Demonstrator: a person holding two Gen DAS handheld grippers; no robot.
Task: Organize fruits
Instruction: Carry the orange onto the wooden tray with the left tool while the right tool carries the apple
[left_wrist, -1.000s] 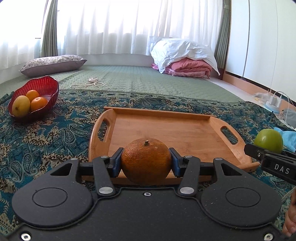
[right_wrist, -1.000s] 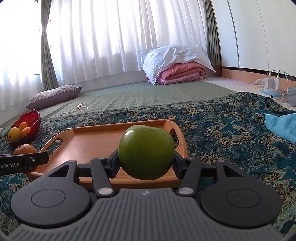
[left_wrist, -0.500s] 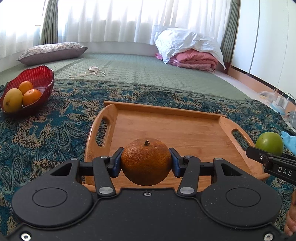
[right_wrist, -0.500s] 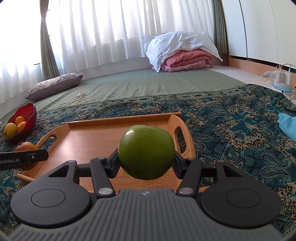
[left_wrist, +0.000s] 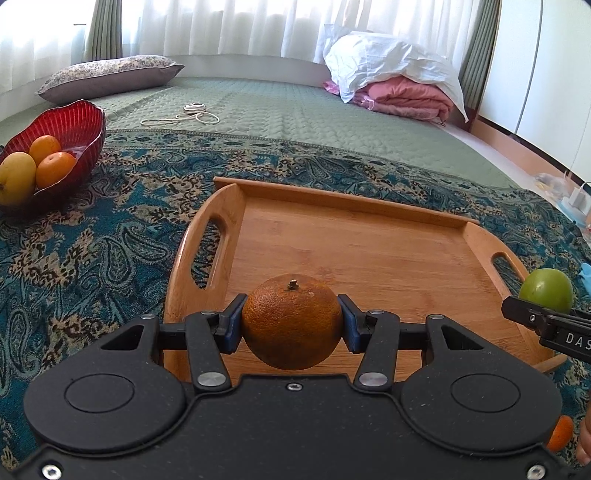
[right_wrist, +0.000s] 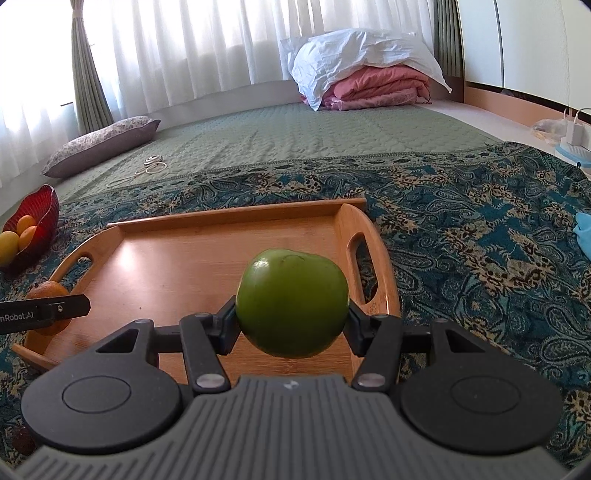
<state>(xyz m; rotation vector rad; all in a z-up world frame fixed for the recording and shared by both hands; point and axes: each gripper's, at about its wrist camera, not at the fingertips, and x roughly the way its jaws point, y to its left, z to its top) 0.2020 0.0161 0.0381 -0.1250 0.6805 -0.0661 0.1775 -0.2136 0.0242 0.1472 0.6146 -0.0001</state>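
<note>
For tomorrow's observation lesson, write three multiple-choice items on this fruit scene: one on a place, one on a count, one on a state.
1. Where is the red bowl?
A. On the tray
B. On the patterned cloth, left of the tray
C. On the pillow

2. How many fruits lie in the bowl?
A. One
B. Three
C. Five

3. The left claw is:
A. Open
B. Shut on the orange
C. Shut on nothing

Answers: 1 B, the bowl sits on the cloth beside the wooden tray. 2 B, one yellow and two orange show. 3 B, both pads press the orange.
</note>
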